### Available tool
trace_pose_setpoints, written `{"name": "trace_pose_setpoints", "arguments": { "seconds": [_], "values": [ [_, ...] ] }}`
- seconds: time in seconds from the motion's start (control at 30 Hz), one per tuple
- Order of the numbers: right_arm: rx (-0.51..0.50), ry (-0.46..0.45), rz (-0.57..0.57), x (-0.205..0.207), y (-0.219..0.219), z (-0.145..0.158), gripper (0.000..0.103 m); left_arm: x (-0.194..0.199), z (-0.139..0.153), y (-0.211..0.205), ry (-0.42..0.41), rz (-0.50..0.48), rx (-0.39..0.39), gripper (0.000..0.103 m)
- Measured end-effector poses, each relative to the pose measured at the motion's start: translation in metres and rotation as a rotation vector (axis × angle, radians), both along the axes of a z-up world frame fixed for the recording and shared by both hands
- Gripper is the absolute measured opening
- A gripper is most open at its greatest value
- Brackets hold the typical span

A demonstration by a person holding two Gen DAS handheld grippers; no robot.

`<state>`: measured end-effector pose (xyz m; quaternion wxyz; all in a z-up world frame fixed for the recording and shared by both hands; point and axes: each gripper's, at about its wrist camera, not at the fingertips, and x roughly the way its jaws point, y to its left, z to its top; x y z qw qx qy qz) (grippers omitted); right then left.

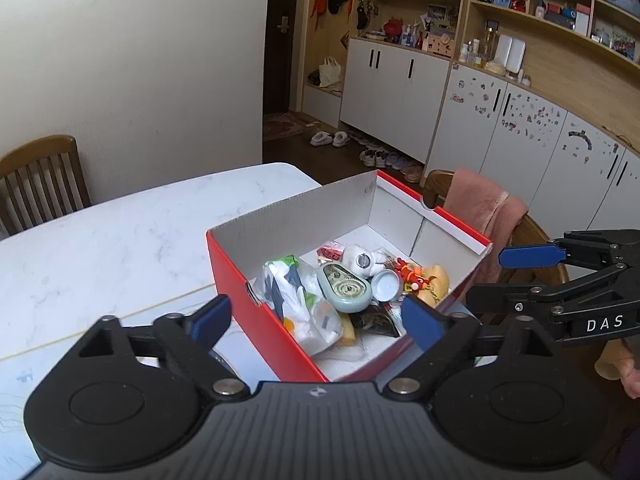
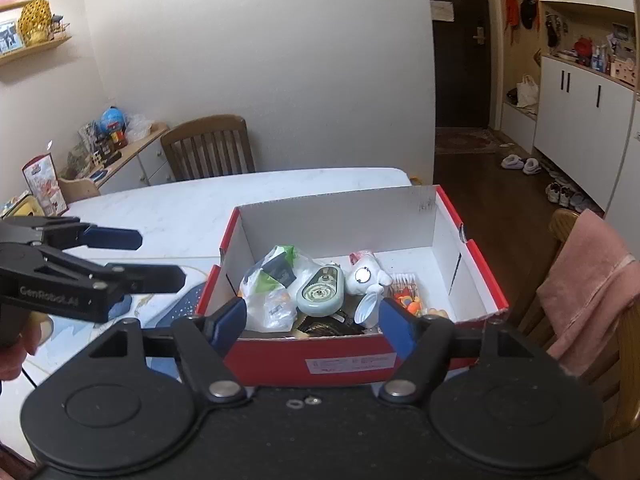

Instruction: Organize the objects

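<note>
A red cardboard box (image 1: pixel 256 312) (image 2: pixel 344 356) with a white inside stands on the white marble table (image 1: pixel 120 240) (image 2: pixel 192 208). In it lie a clear plastic bag (image 1: pixel 304 304) (image 2: pixel 272 292), a pale green oval case (image 1: pixel 344 288) (image 2: pixel 322 292), a white toy (image 1: pixel 362 260) (image 2: pixel 366 274), a white round lid (image 1: pixel 386 285) (image 2: pixel 368 308) and orange-red toys (image 1: pixel 416 274) (image 2: pixel 410 302). My left gripper (image 1: pixel 320 320) (image 2: pixel 160 256) is open and empty over the box's near left corner. My right gripper (image 2: pixel 312 320) (image 1: pixel 484 280) is open and empty at the box's near side.
A wooden chair (image 2: pixel 208 148) (image 1: pixel 40 180) stands at the table's far side. Another chair with a pink towel (image 1: pixel 480 208) (image 2: pixel 588 284) stands right of the box. A blue patterned mat (image 2: pixel 176 304) lies left of the box. White cabinets (image 1: pixel 520 128) line the far wall.
</note>
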<state>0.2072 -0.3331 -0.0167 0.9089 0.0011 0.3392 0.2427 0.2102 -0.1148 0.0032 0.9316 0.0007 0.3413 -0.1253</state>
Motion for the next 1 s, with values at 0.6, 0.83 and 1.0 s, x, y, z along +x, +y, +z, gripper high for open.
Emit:
{"name": "trace_pose_setpoints", "arguments": {
  "seconds": [0.6, 0.83, 1.0],
  "values": [
    [0.02, -0.053, -0.03, -0.045, 0.002, 0.008, 0.078, -0.038, 0.007, -0.005, -0.048, -0.06, 0.001, 0.102],
    [0.026, -0.052, -0.046, -0.049, 0.001, 0.008, 0.078, -0.04, 0.011, -0.005, -0.079, -0.067, -0.023, 0.102],
    [0.027, -0.043, -0.053, -0.05, 0.001, 0.007, 0.079, -0.039, 0.012, -0.005, -0.086, -0.063, -0.027, 0.102]
  ]
}}
